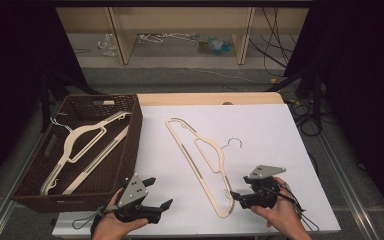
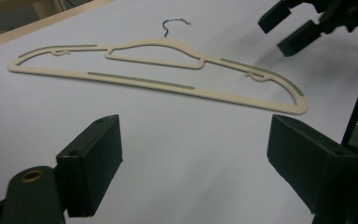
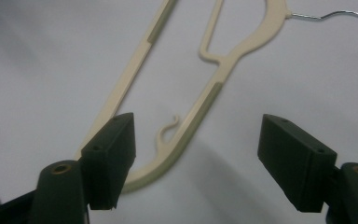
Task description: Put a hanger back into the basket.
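A cream plastic hanger (image 1: pixel 202 160) with a metal hook lies flat on the white table sheet, running from the far middle toward the near right. My left gripper (image 1: pixel 160 192) hovers near the front edge, left of the hanger, its jaws spread wide with nothing between them. In the left gripper view the hanger (image 2: pixel 158 70) lies beyond the left gripper (image 2: pixel 198 158). My right gripper (image 1: pixel 239 187) is at the hanger's near end. In the right gripper view that curved end (image 3: pixel 168 154) sits between the jaws of the right gripper (image 3: pixel 198 158), close to the left one, and the pads stand apart from it.
A dark woven basket (image 1: pixel 130 145) stands at the table's left with two cream hangers (image 1: pixel 87 137) inside. The right gripper's jaws (image 2: pixel 291 30) show far off in the left gripper view. Behind the table are wooden shelf legs and floor cables.
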Demonstrator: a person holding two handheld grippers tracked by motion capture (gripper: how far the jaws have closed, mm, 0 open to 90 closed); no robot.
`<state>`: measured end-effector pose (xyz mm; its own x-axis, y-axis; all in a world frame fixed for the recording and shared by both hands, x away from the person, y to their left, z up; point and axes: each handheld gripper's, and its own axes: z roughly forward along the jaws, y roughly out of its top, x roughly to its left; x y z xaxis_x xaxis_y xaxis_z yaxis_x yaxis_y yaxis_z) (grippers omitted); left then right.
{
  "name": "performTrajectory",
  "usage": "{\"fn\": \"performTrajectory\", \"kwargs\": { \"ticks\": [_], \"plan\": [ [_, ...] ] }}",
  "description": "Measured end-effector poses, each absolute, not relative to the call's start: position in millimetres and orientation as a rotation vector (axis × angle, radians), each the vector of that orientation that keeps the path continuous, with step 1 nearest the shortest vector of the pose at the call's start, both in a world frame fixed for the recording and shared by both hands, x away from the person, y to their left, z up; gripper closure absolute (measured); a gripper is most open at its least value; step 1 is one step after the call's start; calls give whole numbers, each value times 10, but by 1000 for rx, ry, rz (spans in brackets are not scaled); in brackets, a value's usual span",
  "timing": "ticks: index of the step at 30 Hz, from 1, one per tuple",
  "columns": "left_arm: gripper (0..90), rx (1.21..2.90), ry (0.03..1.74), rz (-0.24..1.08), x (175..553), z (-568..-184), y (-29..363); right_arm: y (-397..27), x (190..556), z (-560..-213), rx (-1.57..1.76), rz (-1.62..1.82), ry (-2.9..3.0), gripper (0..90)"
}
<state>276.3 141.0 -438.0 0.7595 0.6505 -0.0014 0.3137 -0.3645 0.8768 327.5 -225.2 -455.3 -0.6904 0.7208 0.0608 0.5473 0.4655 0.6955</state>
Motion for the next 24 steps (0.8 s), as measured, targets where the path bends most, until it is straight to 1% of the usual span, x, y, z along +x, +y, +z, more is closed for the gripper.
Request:
{"fn": "performTrajectory", "kwargs": {
  "ticks": [3,6,7,8,10,11,13,15,16,18,24],
  "plan": [
    [179,1981,730,433,2762,-4392,1406,-2165,3439,-4567,1141,971,2509,346],
    [181,1981,728,425,2758,-4394,1401,-2073,3584,-4621,1159,900,2520,348],
    [181,1981,728,421,2757,-4393,1401,-2066,3628,-4648,1118,896,2531,350],
    [181,1980,729,416,2753,-4392,1399,-2046,3635,-4651,1154,881,2540,353],
    [181,1982,726,411,2749,-4398,1389,-2011,3695,-4690,1118,880,2539,361],
    [182,1984,720,408,2753,-4402,1387,-1985,3720,-4682,1116,857,2565,383],
    [182,1987,727,410,2747,-4409,1379,-1967,3730,-4686,1128,857,2565,391],
    [182,1996,722,407,2743,-4410,1376,-1930,3784,-4696,1127,815,2585,414],
    [182,1999,717,407,2741,-4409,1373,-1903,3784,-4685,1197,799,2589,422],
    [183,1998,718,404,2738,-4409,1369,-1881,3838,-4708,1182,788,2587,447],
    [188,2002,714,407,2749,-4415,1388,-1801,3894,-4704,1190,694,2586,472]
  ]
}}
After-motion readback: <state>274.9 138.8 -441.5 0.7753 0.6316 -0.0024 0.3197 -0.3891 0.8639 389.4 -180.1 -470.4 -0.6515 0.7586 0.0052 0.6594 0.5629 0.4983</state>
